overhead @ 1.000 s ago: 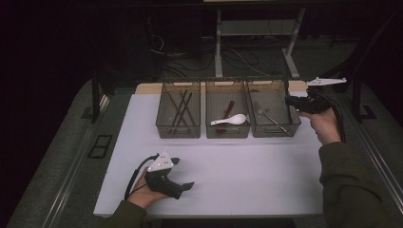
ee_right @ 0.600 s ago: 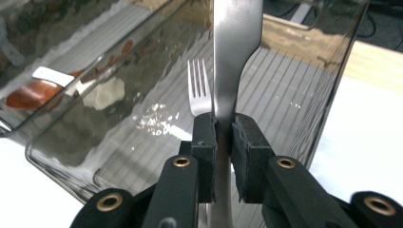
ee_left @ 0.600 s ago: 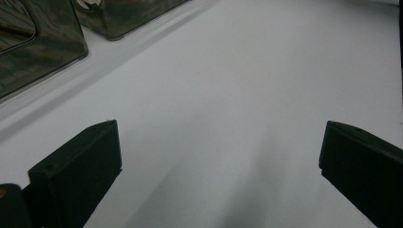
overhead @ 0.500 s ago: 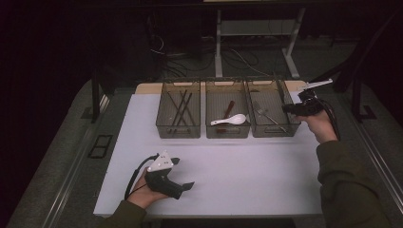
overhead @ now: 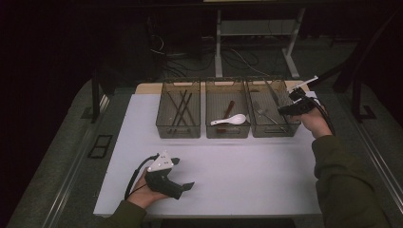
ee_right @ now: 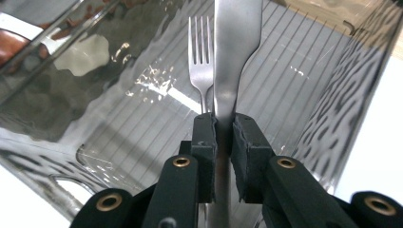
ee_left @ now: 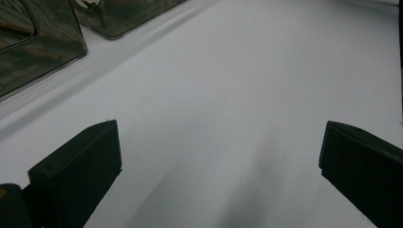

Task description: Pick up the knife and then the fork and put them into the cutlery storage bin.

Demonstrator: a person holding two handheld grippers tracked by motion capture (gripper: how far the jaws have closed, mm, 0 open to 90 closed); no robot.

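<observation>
Right hand-held gripper (ee_right: pixel 223 133) clamped on a metal knife (ee_right: pixel 236 52) over right bin (ee_right: pixel 304 71), fork (ee_right: pixel 201 57) just beyond; left hand-held gripper (ee_left: pixel 214 156) wide open, empty.

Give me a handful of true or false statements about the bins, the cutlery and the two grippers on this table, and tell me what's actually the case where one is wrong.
1. The right gripper is clamped on a metal utensil handle. True.
2. The left gripper holds a fork. False: its jaws stand wide apart over the bare white table, with nothing between them.
3. A white spoon lies in the middle bin. True.
4. The right bin has nothing in it. False: a fork lies on its floor.
5. The left bin holds dark sticks. True.
</observation>
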